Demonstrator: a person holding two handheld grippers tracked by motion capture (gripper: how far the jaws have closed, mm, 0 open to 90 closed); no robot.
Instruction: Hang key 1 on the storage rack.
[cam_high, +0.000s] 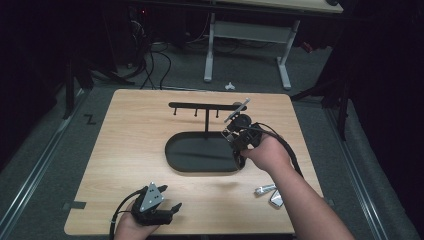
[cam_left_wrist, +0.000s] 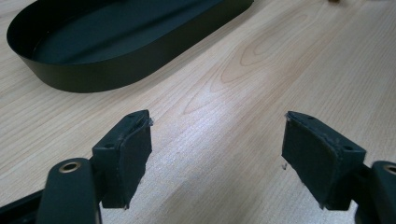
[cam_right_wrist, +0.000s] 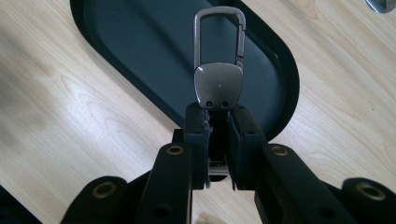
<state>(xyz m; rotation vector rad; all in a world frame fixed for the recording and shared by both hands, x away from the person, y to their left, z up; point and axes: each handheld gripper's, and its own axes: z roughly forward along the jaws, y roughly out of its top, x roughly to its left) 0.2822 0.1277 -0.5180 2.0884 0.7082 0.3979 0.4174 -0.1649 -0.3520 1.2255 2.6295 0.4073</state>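
Dark floor and cables surround a pale wood worktop (cam_high: 130, 150) that carries a black oval tray (cam_high: 202, 152) with a post and a hooked crossbar (cam_high: 202, 105) rising from its far side.

The right hand-held gripper (cam_right_wrist: 218, 122) pinches a metal key clip (cam_right_wrist: 219, 53) by its solid lower end, jaws pressed on it, the open loop pointing away over the tray. In the high view this gripper (cam_high: 239, 131) sits at the tray's right end, just below the crossbar's right tip. The left hand-held gripper (cam_left_wrist: 217, 154) rests near the worktop's front edge, jaws spread and empty, well apart from the tray.

Judgement: the step appears to be hanging the clip on a crossbar hook. It calls for keeping the loop level and square to a hook, approaching from the front, and releasing only once the loop bears on the hook. The grip is on a small end, so the clip could pivot.

Room: open worktop lies left of the tray. Two small metal items (cam_high: 270, 194) lie near the right forearm, close to the front right corner; the sleeve side could sweep them off.
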